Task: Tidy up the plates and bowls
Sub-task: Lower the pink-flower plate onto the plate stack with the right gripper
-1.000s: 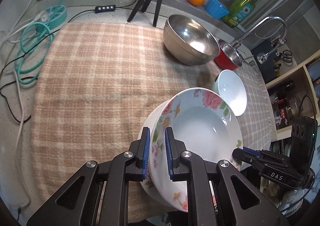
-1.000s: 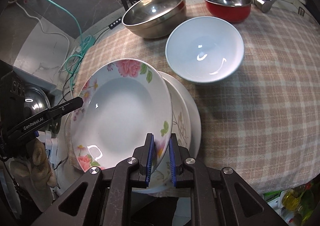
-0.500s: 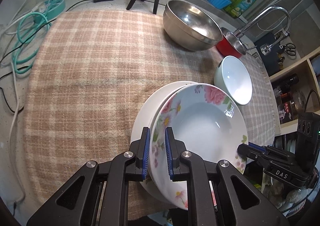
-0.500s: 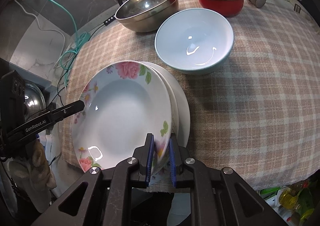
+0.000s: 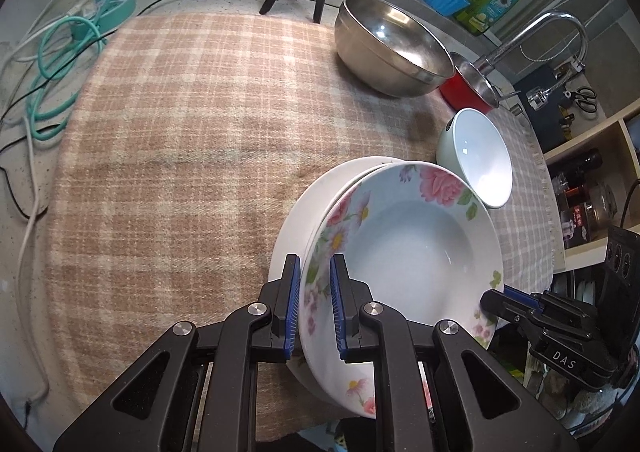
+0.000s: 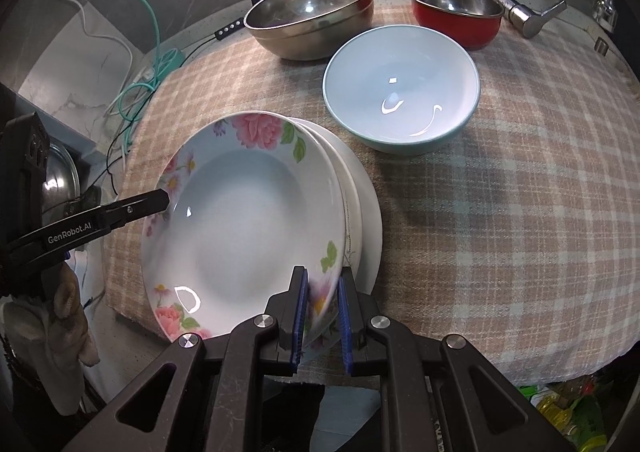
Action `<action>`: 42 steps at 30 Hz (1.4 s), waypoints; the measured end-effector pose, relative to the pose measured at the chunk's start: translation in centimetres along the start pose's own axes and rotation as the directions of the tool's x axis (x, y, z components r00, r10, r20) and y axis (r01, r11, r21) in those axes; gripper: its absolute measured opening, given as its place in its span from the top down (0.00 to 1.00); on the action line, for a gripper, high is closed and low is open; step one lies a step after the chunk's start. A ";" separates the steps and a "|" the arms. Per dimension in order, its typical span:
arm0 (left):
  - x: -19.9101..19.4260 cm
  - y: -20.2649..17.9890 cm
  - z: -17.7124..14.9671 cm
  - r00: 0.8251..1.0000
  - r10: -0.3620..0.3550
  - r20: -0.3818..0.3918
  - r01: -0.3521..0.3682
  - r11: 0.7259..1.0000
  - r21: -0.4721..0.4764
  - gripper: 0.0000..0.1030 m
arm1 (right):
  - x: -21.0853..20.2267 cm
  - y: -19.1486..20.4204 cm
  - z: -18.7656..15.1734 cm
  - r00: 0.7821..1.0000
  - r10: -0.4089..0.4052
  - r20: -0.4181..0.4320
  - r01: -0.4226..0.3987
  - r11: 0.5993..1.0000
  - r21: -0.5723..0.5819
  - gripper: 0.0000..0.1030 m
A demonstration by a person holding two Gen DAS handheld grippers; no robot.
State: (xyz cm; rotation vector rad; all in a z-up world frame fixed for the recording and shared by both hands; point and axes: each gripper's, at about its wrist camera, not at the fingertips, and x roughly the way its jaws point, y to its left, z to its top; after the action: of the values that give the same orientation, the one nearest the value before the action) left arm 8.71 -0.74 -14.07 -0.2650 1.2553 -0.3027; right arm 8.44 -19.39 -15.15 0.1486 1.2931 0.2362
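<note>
A: What do the two tongs hold, nearest first?

B: The left tongs (image 5: pixel 314 306) pinch the near-left rim of the floral plate (image 5: pixel 404 252); the right tongs (image 6: pixel 322 318) pinch its near-right rim.

A: What has just changed?

B: A second ago the plate stood tilted, its far edge raised above the white plates (image 6: pixel 366 211). It now lies lower and flatter, nearly nested on them, offset toward the left tongs. Judged from this, the stacking step is almost done; release remains.

A: Which way does it face?

B: Hollow upward. A round plate has no long axis; the large rose sits at the edge farthest from both tongs.

A: And beyond the tongs?

B: On the checked cloth (image 5: pixel 180 131) covering the surface: just past the stack the pale blue bowl (image 6: pixel 402 85), then the steel bowl (image 6: pixel 310 13) and red bowl (image 6: pixel 456 13), not yet gathered.
</note>
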 end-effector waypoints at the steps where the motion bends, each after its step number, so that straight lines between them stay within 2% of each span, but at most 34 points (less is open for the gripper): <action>1: 0.1 0.0 0.0 1.000 0.001 -0.001 -0.001 1.000 -0.001 0.87 | 0.0 0.0 0.0 1.000 -0.003 0.000 0.003 1.000 -0.002 0.87; 9: 0.3 0.1 -0.2 1.000 -0.001 0.000 0.001 1.000 -0.002 0.87 | 0.1 0.7 0.1 0.999 -0.043 0.005 0.043 0.998 -0.041 0.85; 14: 0.2 0.3 -0.2 1.000 -0.007 -0.001 0.007 1.000 -0.009 0.87 | 0.2 1.7 -0.1 0.995 -0.098 0.021 0.099 0.990 -0.104 0.81; 22: 0.1 0.2 -0.2 1.000 -0.012 0.000 0.012 1.000 -0.010 0.88 | 0.3 2.0 -0.3 0.987 -0.153 0.045 0.158 0.977 -0.143 0.80; 34: 0.1 0.4 -0.1 1.000 -0.021 -0.002 0.021 1.000 -0.021 0.88 | 0.1 1.4 -0.1 0.994 -0.101 0.038 0.105 0.989 -0.108 0.80; 42: -1.5 0.9 0.5 0.999 -0.018 0.033 0.020 0.999 -0.034 0.88 | -1.5 0.4 0.3 0.995 -0.059 0.080 0.065 0.995 -0.074 0.80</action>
State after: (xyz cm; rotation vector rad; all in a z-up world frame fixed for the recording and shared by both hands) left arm 8.81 0.61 -12.94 -0.3100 1.2274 -0.2925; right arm 8.34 -19.36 -13.52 0.0514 1.2075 0.2247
